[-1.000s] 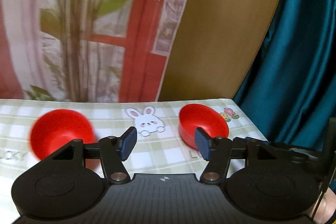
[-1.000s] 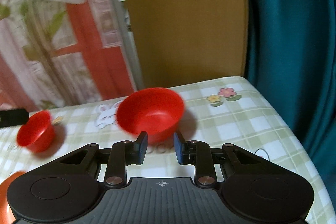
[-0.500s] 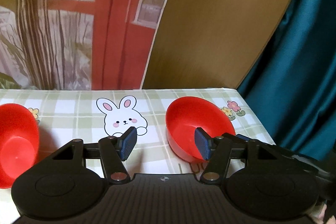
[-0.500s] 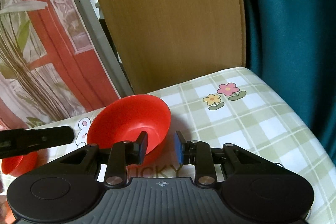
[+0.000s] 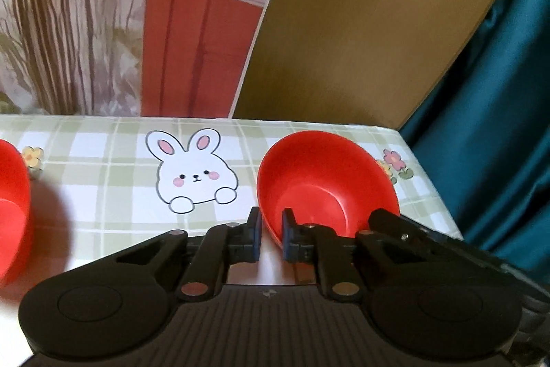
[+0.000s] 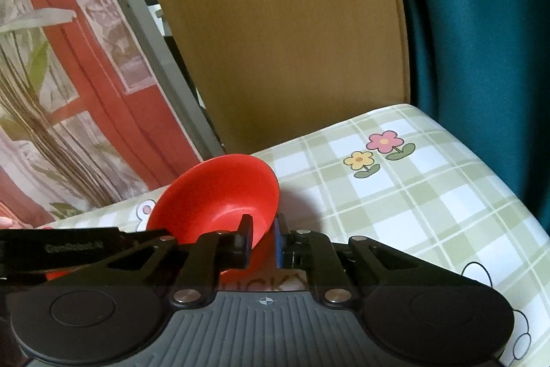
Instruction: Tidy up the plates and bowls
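Both grippers have dropped and just closed on one red bowl (image 5: 326, 184) — left gripper (image 5: 270, 238) pinching its seven-o'clock rim, right gripper (image 6: 263, 243) its five-o'clock rim — so lift level, in unison.

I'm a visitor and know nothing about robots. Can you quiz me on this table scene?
1. True or false: the left gripper and right gripper pinch the rim of the same shiny red plastic bowl.
2. How many red bowls show in the left wrist view?
3. Which animal is printed on the green-checked tablecloth? A cat, B rabbit, C duck.
Key: 1 true, their jaws have just been closing onto it; 2 two, a second red bowl at the left edge; 3 B.
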`<state>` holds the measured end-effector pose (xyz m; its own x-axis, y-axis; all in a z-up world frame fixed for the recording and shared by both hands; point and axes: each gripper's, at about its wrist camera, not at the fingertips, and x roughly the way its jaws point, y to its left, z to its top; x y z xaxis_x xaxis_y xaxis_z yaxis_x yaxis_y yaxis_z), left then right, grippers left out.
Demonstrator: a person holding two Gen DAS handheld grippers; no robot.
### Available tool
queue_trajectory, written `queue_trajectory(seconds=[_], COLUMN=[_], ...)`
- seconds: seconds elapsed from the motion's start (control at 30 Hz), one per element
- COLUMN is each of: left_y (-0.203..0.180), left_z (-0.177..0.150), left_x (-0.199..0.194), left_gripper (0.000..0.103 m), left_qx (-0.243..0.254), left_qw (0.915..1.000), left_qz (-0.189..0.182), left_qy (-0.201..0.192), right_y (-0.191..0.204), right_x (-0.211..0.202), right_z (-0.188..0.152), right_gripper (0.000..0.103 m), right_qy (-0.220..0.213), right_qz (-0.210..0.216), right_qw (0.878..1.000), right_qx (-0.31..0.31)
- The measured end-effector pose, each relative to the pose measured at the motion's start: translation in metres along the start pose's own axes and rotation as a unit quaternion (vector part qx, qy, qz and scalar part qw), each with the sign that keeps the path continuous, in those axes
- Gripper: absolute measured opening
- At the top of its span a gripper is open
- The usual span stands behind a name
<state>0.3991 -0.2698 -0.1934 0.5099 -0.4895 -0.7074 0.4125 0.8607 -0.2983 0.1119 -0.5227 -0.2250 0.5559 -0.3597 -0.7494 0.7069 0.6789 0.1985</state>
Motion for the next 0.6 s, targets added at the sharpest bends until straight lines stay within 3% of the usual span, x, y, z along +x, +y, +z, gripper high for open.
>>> queue_trajectory(seconds=[0.23, 0.6], left_y=[-0.001, 0.0], left_z=[-0.006, -0.018], left_x=[-0.04, -0.13], left_gripper=[0.014, 0.015], left_qx=[0.024, 0.044], left_qw=[0.9996, 0.9976], left_qz=[0.008, 0.04], left_qy=[-0.009, -0.035], right_y=[0.013, 0.059], right_x=[-0.02, -0.085], right_z=[-0.002, -0.006], right_gripper=[0.011, 0.011], right_qy=[0.003, -0.014], right_qz=[0.008, 0.036], right_qw=[1.0, 0.999], right_qx=[0.005, -0.002])
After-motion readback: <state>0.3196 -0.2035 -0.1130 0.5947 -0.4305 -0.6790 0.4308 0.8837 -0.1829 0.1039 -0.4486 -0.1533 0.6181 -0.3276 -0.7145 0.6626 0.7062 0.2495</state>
